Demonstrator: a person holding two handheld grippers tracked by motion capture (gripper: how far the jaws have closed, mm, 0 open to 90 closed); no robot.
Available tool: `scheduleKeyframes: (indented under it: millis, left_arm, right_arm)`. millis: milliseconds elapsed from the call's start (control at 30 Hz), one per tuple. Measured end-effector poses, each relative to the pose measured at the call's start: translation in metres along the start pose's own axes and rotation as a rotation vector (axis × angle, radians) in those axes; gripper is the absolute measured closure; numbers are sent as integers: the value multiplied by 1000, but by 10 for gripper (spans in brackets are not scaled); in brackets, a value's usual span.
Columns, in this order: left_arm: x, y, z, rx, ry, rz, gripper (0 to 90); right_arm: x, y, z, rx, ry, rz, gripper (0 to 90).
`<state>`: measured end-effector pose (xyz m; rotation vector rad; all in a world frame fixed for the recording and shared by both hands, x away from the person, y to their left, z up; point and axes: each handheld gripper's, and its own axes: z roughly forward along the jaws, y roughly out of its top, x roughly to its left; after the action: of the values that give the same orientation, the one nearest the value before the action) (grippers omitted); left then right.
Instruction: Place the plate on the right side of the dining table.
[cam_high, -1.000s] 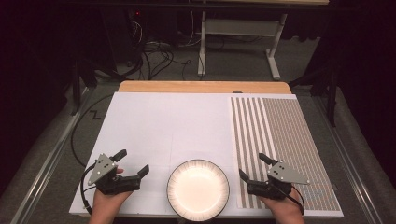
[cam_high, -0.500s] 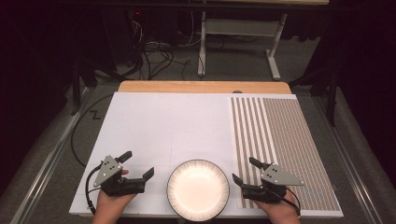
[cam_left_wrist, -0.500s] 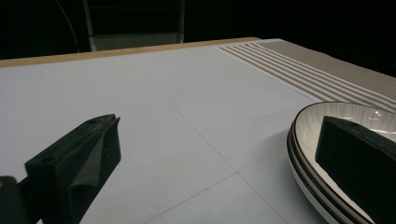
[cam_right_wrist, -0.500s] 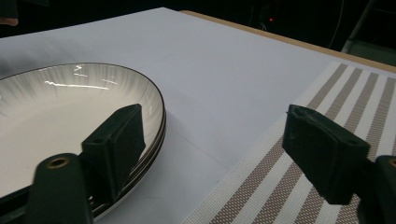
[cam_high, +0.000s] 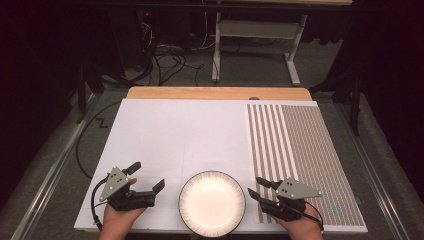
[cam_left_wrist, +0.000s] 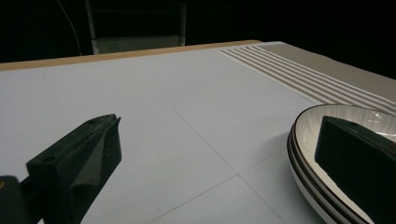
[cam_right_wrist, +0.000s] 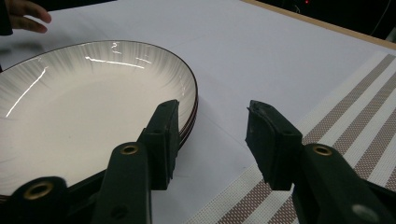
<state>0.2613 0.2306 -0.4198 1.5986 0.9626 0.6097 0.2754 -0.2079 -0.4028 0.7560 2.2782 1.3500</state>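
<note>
Plates (cam_high: 212, 202), stacked, sit at lower centre of the tabletop (cam_high: 190, 135), flanked for a two-sided pickup. Left gripper (cam_high: 147, 177): jaws released, spread wide. Right gripper (cam_high: 258, 188): jaws just been closing, nothing between them, beside the rim.

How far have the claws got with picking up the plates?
Nothing looks done: the stacked plates sit flat on the white mat. The right claw, just narrowing, sits open beside the rim; the left claw waits open. Gripping and lifting remain.
</note>
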Motion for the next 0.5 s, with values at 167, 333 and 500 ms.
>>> scheduleKeyframes:
  millis: [167,333,500]
  left_arm:
    - [0,0,0,-5,-1,1,9]
    - [-1,1,-1,-8,0,2,9]
    - [0,1,-1,-10,1,0,9]
  right_arm:
    - [2,2,-1,10,16,-31,652]
    - [4,7,-2,44,58,-48,795]
    - [6,9,-2,94,83,-36,888]
